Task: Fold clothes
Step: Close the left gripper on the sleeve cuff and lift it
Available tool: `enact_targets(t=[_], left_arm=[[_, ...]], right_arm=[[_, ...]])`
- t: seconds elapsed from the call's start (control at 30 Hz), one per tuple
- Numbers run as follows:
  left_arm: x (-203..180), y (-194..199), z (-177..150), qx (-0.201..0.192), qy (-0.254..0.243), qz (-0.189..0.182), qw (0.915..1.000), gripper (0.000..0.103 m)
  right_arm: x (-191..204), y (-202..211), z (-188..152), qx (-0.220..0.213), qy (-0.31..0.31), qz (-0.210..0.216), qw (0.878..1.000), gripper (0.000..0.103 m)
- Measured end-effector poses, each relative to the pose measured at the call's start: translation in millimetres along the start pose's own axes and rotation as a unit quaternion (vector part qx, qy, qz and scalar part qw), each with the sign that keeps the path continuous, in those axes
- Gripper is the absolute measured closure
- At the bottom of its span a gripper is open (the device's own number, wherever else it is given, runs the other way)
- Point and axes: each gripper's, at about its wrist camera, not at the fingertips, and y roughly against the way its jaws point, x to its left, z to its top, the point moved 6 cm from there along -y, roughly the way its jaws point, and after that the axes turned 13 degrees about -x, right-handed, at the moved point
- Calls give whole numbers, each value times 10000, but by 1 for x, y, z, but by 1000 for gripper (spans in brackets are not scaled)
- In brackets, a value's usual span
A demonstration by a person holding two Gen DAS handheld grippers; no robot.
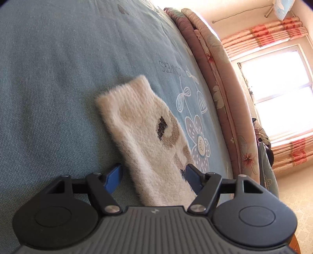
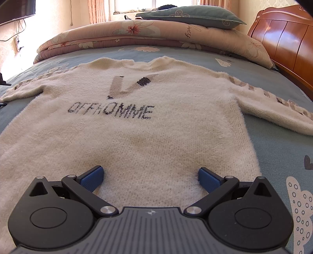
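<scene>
Left claw (image 1: 153,178) spread astride sweater sleeve (image 1: 144,134).

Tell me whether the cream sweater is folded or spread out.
Spread out. The sweater lies flat on the bed sheet, front up, both sleeves stretched sideways, no folds made yet.

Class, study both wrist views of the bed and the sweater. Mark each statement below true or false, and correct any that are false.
1. The sweater lies flat on the bed sheet, front side up. True.
2. The right gripper is shut on the hem. False: its jaws stand open over the lower part of the sweater.
3. The left gripper has open jaws on either side of a sleeve. True.
4. The sleeves are already folded across the chest. False: both lie spread outward.
5. A pillow rests on a folded quilt beyond the sweater. True.
</scene>
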Motion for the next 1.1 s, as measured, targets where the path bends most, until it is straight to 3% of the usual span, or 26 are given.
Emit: enact_targets(t=[0.17, 0.33, 0.57, 0.73, 1.0, 1.1], left_arm=[[0, -10, 4, -264, 150, -220, 9993, 33], [-11, -23, 6, -424, -122, -221, 9988, 32], [-15, -38, 14, -621, 54, -492, 9968, 28], [-21, -38, 10, -629, -228, -482, 9966, 27], [-29, -38, 5, -634, -667, -204, 9955, 36], [-26, -35, 5, -662, -733, 85, 9951, 56]], right_arm=[[0, 0, 0, -17, 21, -7, 10000, 0], [1, 0, 0, -37, 44, -21, 10000, 0], [1, -1, -1, -57, 48, -22, 10000, 0], [2, -1, -1, -57, 50, -24, 10000, 0], [2, -1, 0, -45, 63, -15, 10000, 0], [1, -1, 1, -31, 67, -9, 10000, 0]])
